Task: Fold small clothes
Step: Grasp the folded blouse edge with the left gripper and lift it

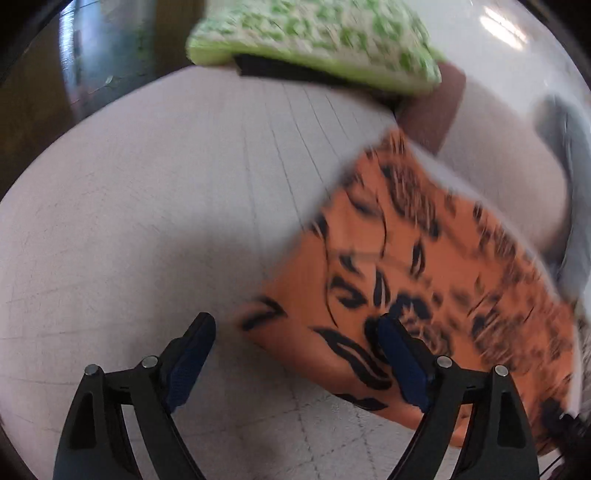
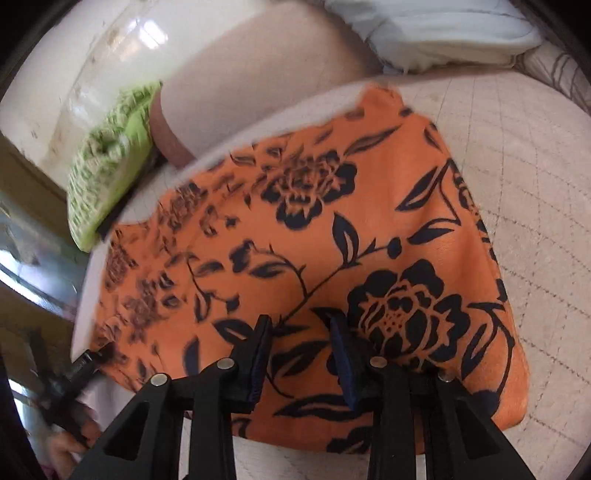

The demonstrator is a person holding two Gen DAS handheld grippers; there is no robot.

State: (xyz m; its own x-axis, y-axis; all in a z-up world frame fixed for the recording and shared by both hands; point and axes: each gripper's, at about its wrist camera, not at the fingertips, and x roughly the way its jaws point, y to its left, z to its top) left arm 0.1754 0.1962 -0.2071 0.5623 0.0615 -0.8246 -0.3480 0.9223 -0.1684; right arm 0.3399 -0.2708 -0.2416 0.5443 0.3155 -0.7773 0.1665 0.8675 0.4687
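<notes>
An orange garment with a black flower print [image 2: 314, 240] lies folded flat on a pale quilted surface [image 2: 535, 177]. It also shows in the left wrist view [image 1: 424, 266], at the right, blurred. My left gripper [image 1: 295, 332] is open; its right finger is over the garment's near left corner, its left finger over the bare surface. My right gripper [image 2: 301, 328] is open just above the garment's near edge, with nothing between its fingers. The left gripper's tip [image 2: 85, 363] shows at the garment's left edge in the right wrist view.
A green and white patterned cushion [image 1: 314, 37] lies at the far edge of the surface, seen also in the right wrist view [image 2: 107, 166]. A white pillow [image 2: 443, 33] lies at the far right. A grey cloth [image 1: 569, 192] lies right of the garment.
</notes>
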